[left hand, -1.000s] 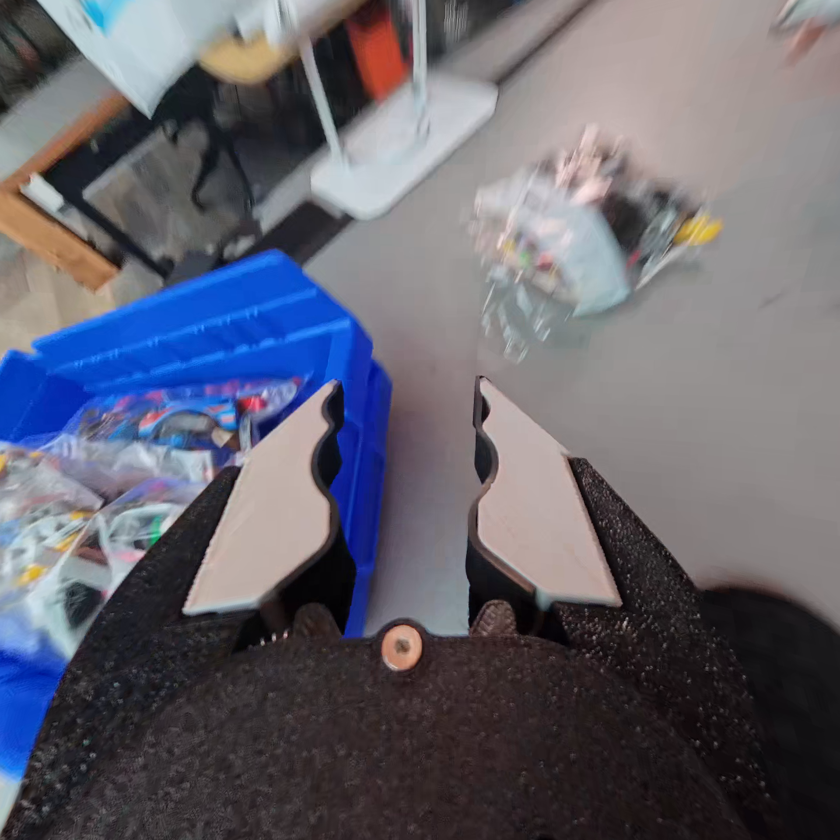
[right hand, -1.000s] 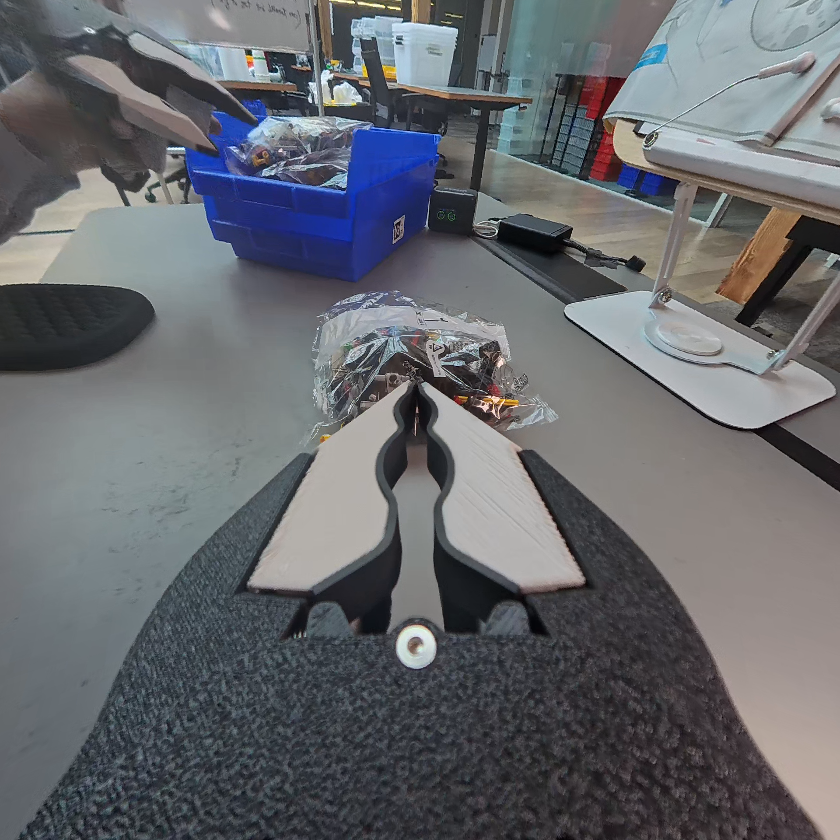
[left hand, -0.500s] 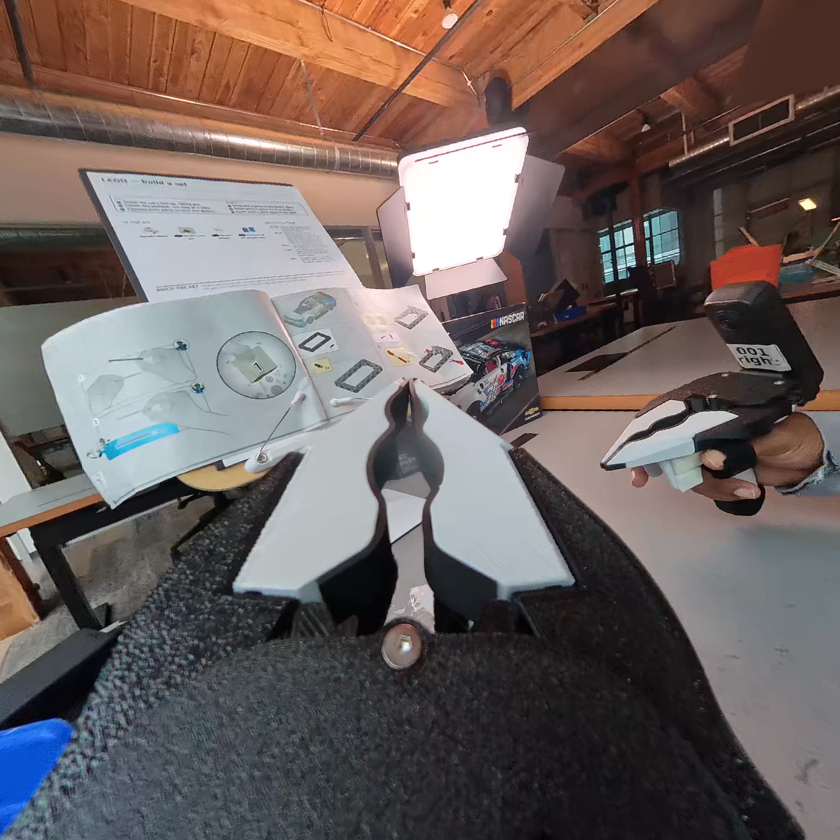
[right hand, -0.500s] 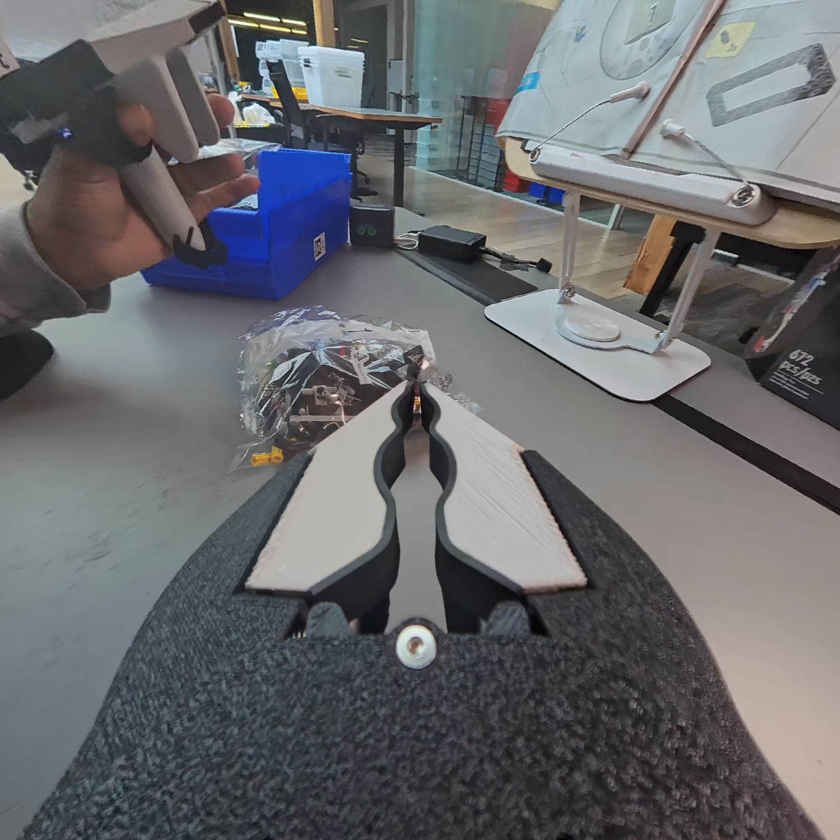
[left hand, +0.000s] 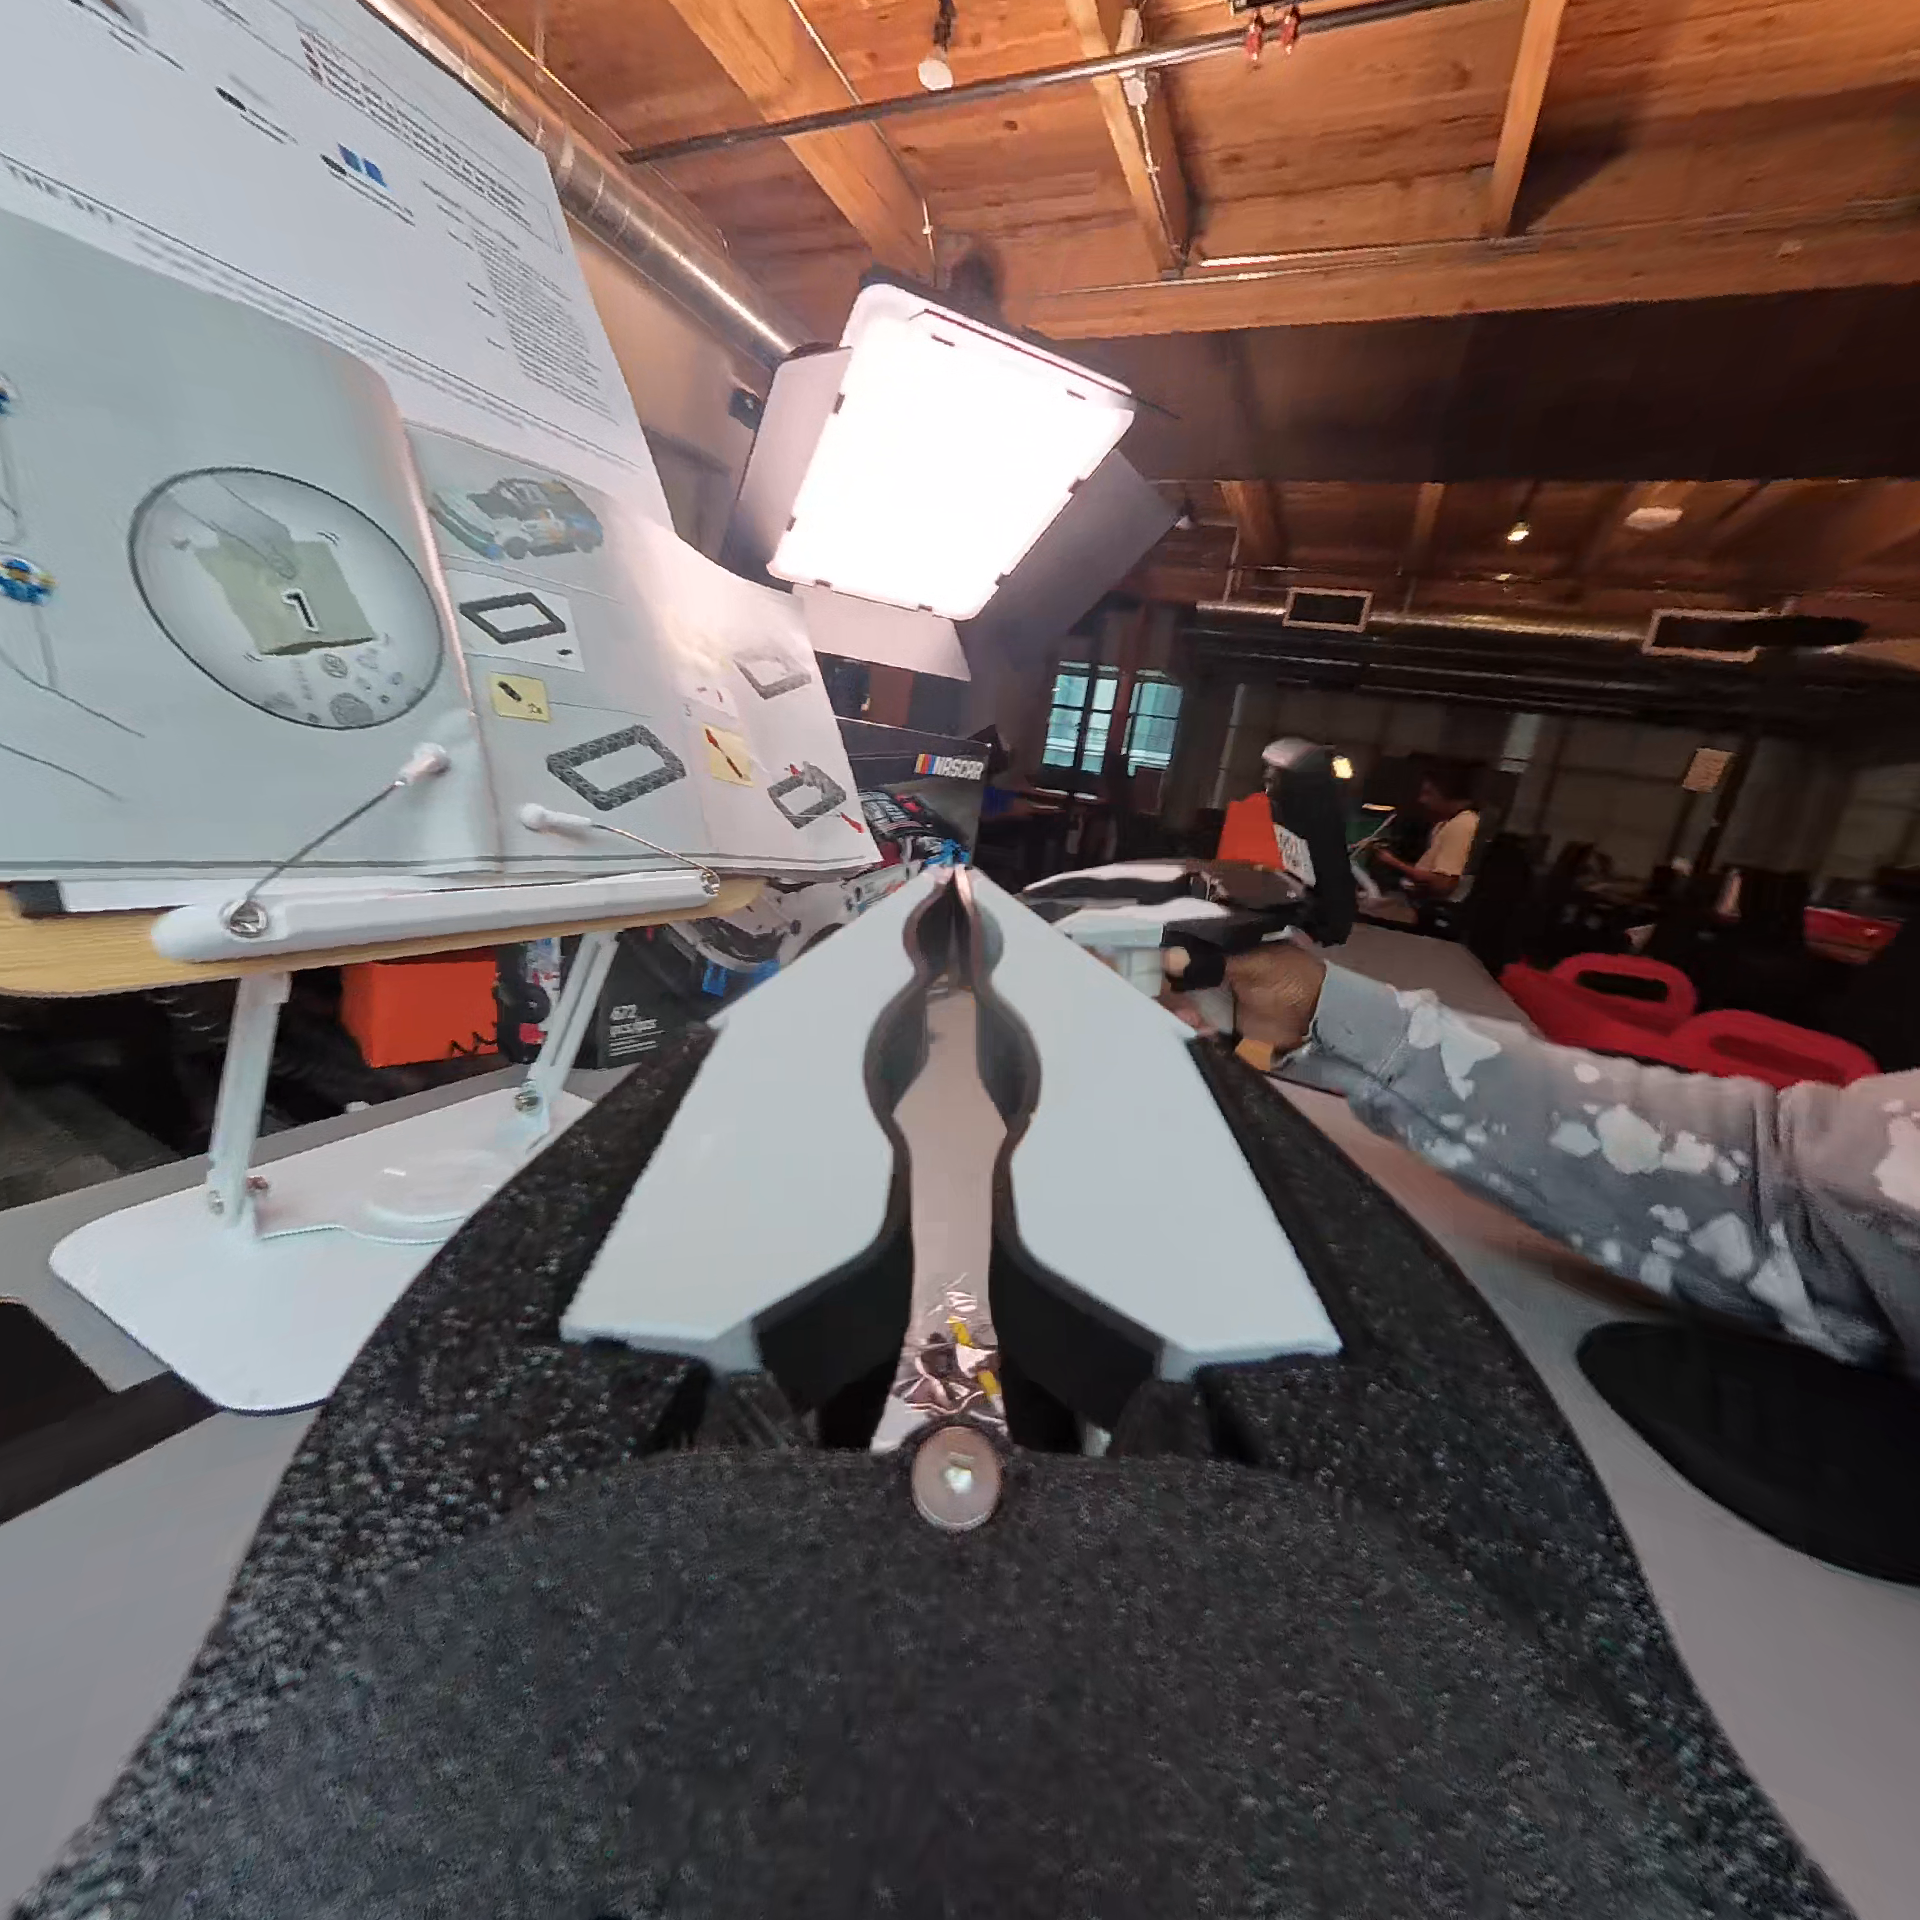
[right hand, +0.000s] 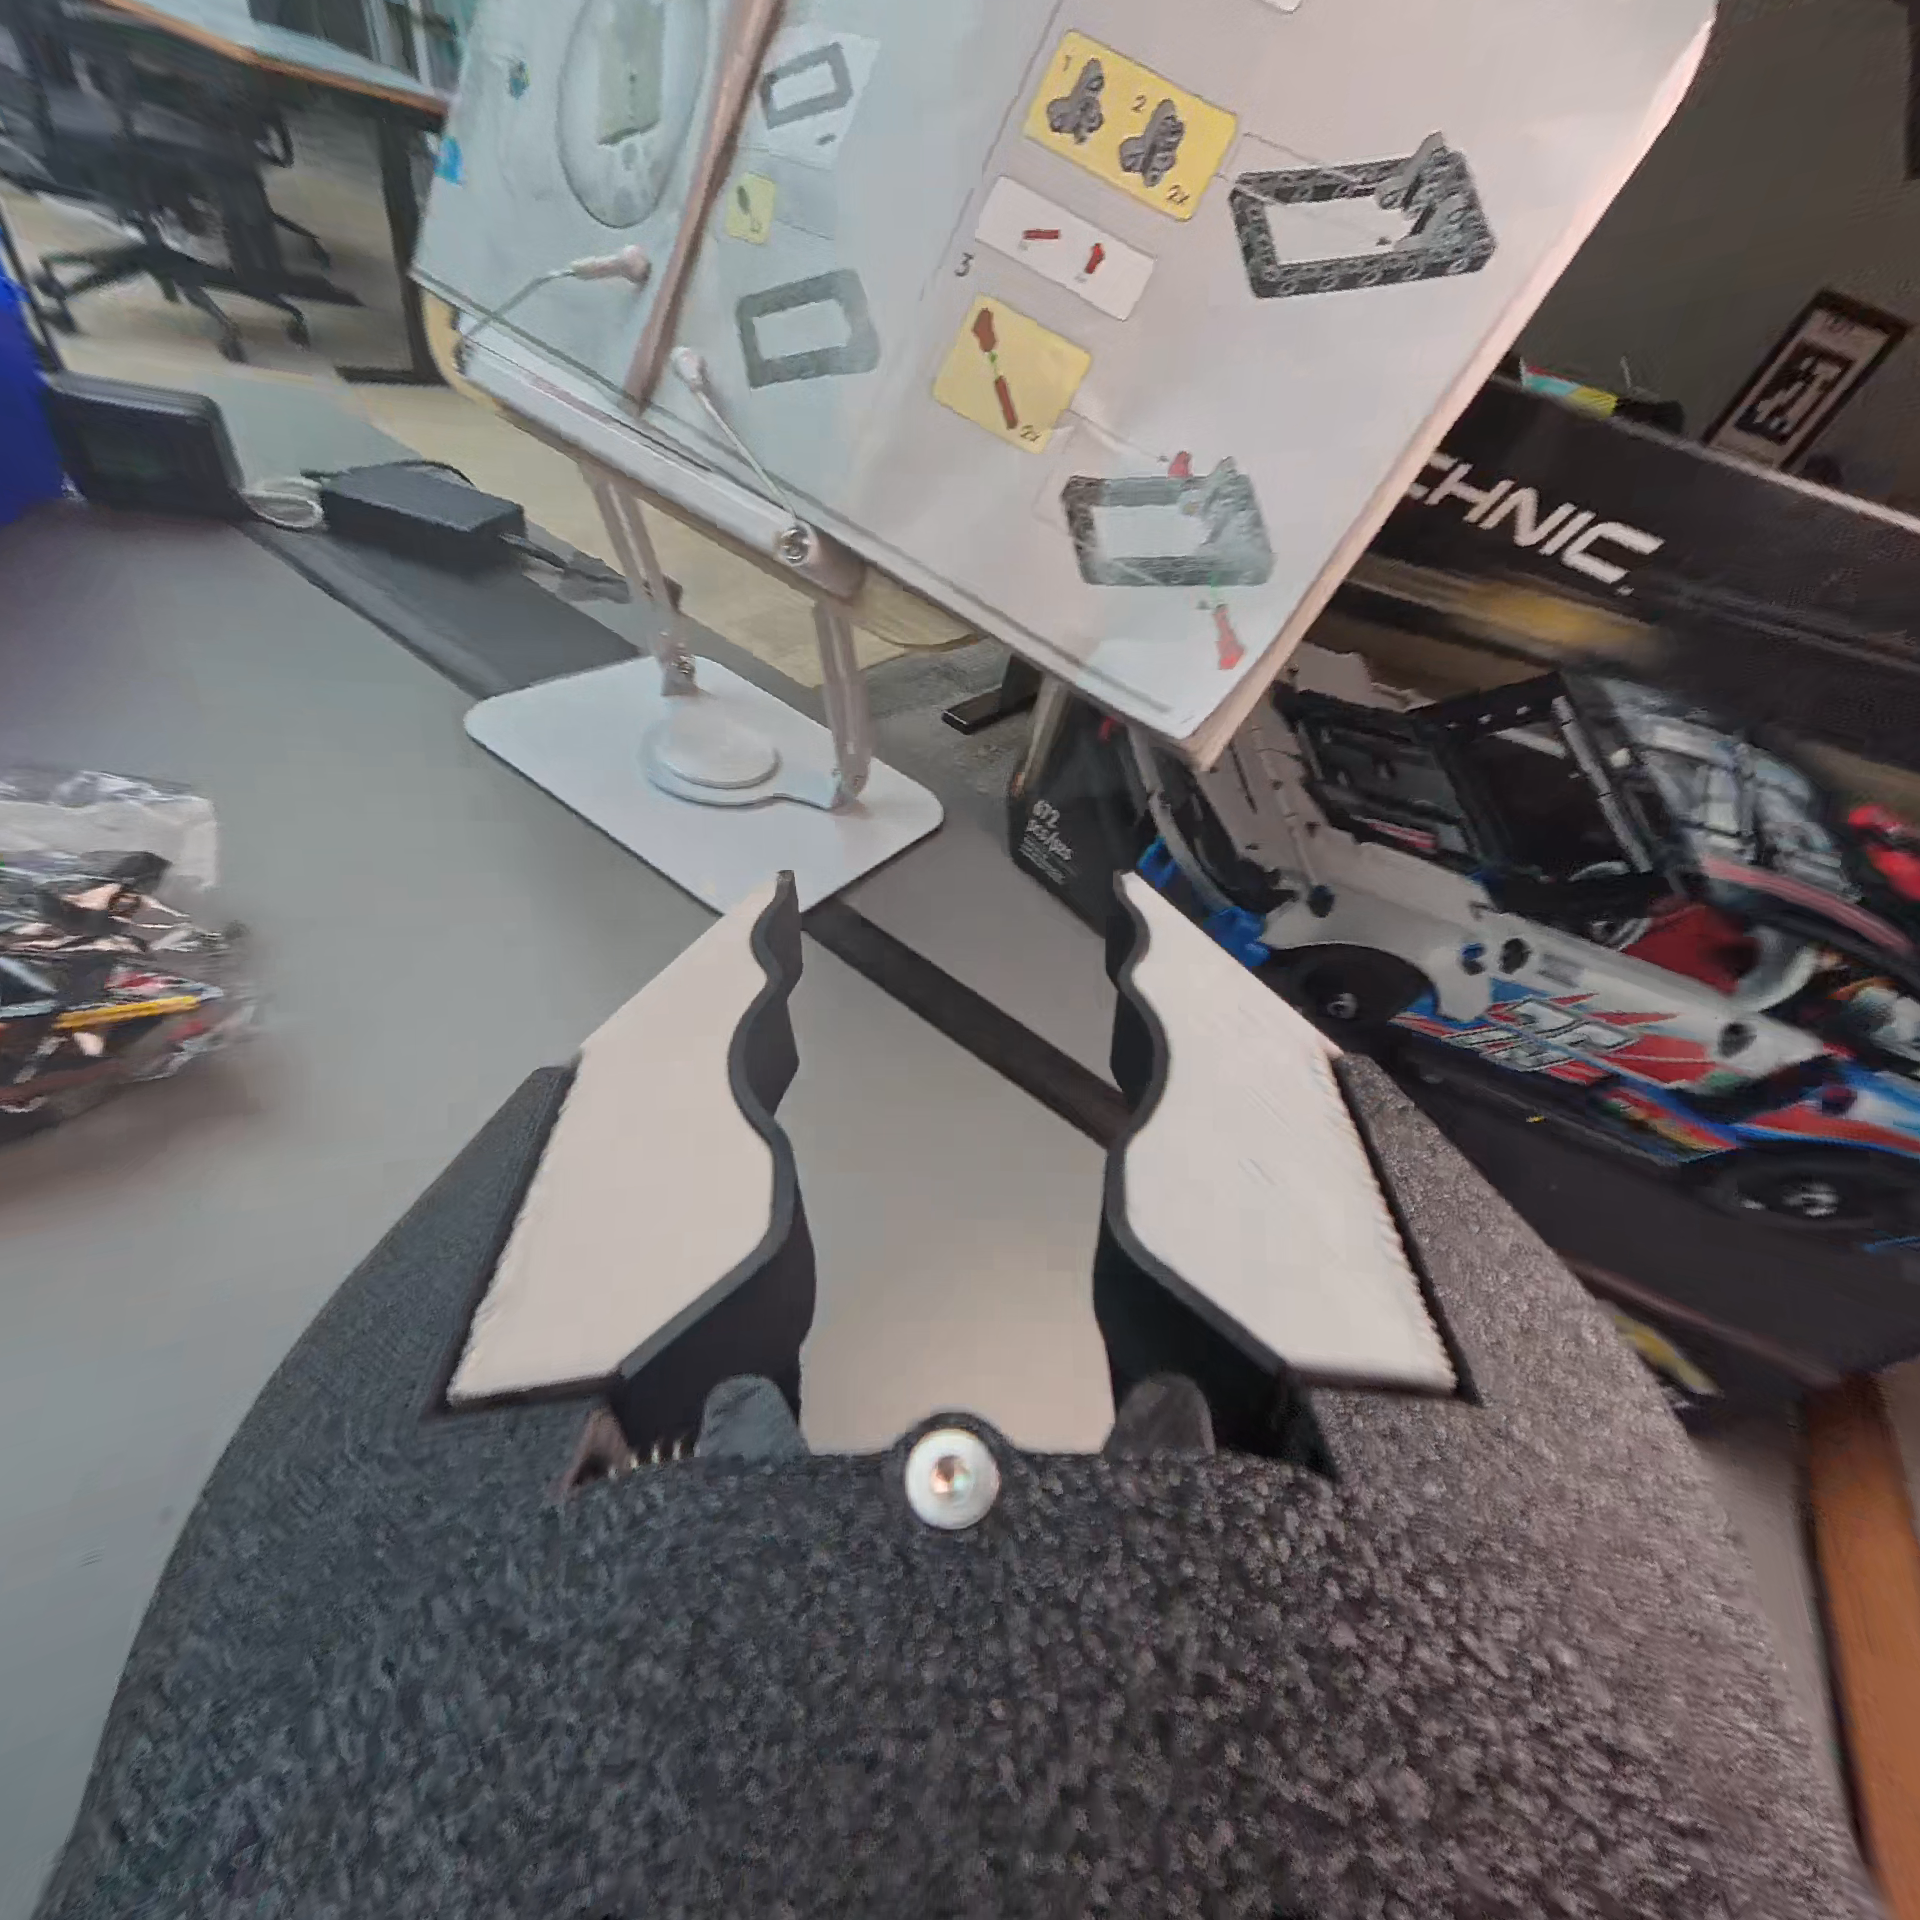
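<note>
The left gripper had its jaws closed tip to tip, with nothing held between them. It was raised above the grey table and pointed level across the room. Through the narrow gap near the jaw base, a clear bag of small building parts lay on the table below. Left of the jaws stood a white book stand carrying an open instruction booklet. Beyond the tips, a lit panel lamp hung under the wooden ceiling. Just right of the tips, a hand in a speckled grey sleeve held the other gripper. A black pad lay on the table under that sleeve.

The right gripper had its jaws spread wide and empty, held above bare table surface. Just ahead of the left tip was the white base plate of the book stand, with the instruction booklet tilted overhead. Ahead and right of the jaws stood a building-set box printed with a race car. Far left of the jaws lay the bag of parts, blurred. A black power adapter rested at the table's far edge.
</note>
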{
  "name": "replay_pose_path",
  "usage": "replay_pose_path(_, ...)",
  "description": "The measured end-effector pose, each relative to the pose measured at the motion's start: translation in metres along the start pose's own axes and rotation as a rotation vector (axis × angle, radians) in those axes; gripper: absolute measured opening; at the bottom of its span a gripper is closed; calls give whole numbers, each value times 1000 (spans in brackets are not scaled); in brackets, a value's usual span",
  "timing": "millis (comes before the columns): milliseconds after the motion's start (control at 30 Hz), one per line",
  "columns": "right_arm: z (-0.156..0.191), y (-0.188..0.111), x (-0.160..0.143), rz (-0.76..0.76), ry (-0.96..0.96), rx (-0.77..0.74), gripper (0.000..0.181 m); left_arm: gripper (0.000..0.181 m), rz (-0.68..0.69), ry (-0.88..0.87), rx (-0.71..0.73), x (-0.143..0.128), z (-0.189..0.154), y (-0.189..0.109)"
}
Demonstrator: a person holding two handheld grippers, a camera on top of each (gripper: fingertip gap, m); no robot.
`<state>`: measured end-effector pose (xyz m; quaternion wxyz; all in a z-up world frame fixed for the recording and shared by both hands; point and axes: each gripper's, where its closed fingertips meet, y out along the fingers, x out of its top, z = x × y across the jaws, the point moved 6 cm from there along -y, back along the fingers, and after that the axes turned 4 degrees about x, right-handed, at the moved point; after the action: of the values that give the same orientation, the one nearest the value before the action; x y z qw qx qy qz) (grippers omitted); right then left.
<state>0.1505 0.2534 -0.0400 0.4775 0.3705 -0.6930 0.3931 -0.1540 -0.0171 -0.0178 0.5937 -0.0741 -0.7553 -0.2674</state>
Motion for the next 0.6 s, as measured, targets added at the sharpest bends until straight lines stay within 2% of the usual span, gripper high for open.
replay_pose_path(33,-22,5,9,39,-60,-25,63,0,9,66,21,3,-1,-3)
replay_pose_path(167,-126,35,51,246,-408,-160,80,0,59,267,102,9,-11,-14)
replay_pose_path(233,-170,56,61,410,-590,-169,90,0,116,316,148,6,-17,-22)
replay_pose_path(300,-201,76,68,540,-675,-133,100,4,179,341,218,-2,-22,-33)
replay_pose_path(433,-237,111,67,756,-665,-16,109,15,265,304,300,-31,-31,-59)
replay_pose_path(533,-246,129,57,879,-557,76,107,20,329,284,347,-56,-26,-71)
replay_pose_path(600,-248,134,50,934,-543,78,109,23,324,240,335,-57,-24,-71)
